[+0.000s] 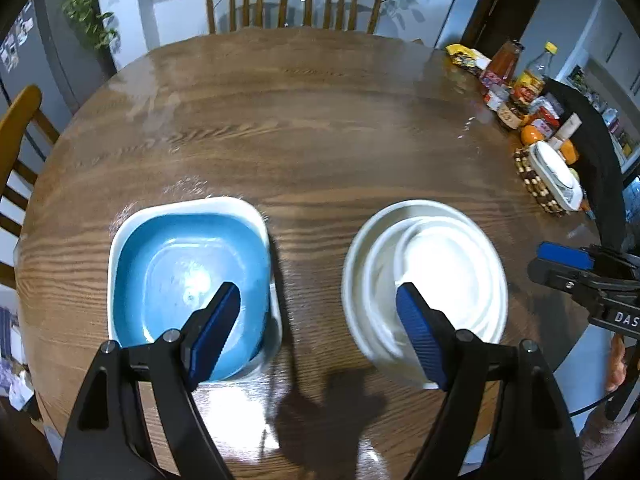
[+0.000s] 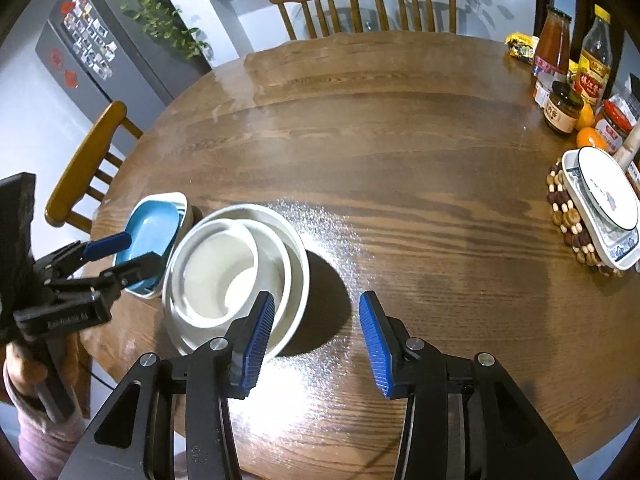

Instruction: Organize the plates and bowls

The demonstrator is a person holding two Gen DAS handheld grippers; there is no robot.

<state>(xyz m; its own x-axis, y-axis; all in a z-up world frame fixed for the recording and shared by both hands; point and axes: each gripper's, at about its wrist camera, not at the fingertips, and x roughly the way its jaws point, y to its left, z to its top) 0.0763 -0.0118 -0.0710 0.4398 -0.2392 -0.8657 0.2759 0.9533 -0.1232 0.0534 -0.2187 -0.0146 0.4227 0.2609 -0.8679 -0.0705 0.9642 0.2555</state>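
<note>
A blue square bowl (image 1: 188, 276) sits nested in a white square dish (image 1: 120, 236) on the round wooden table (image 1: 304, 120). To its right stands a stack of white round bowls (image 1: 432, 264). My left gripper (image 1: 318, 308) is open and empty above the gap between the two stacks. The right wrist view shows the white round bowls (image 2: 224, 272), the blue bowl (image 2: 150, 228) and the left gripper (image 2: 124, 254). My right gripper (image 2: 316, 314) is open and empty, just right of the white bowls. It also shows in the left wrist view (image 1: 560, 264).
A round white plate on a patterned rectangular dish (image 2: 600, 208) rests on a beaded trivet (image 2: 568, 216) at the right table edge. Bottles and jars (image 2: 572, 76) and oranges (image 2: 592, 136) crowd the far right. Wooden chairs (image 2: 360, 4) stand around the table.
</note>
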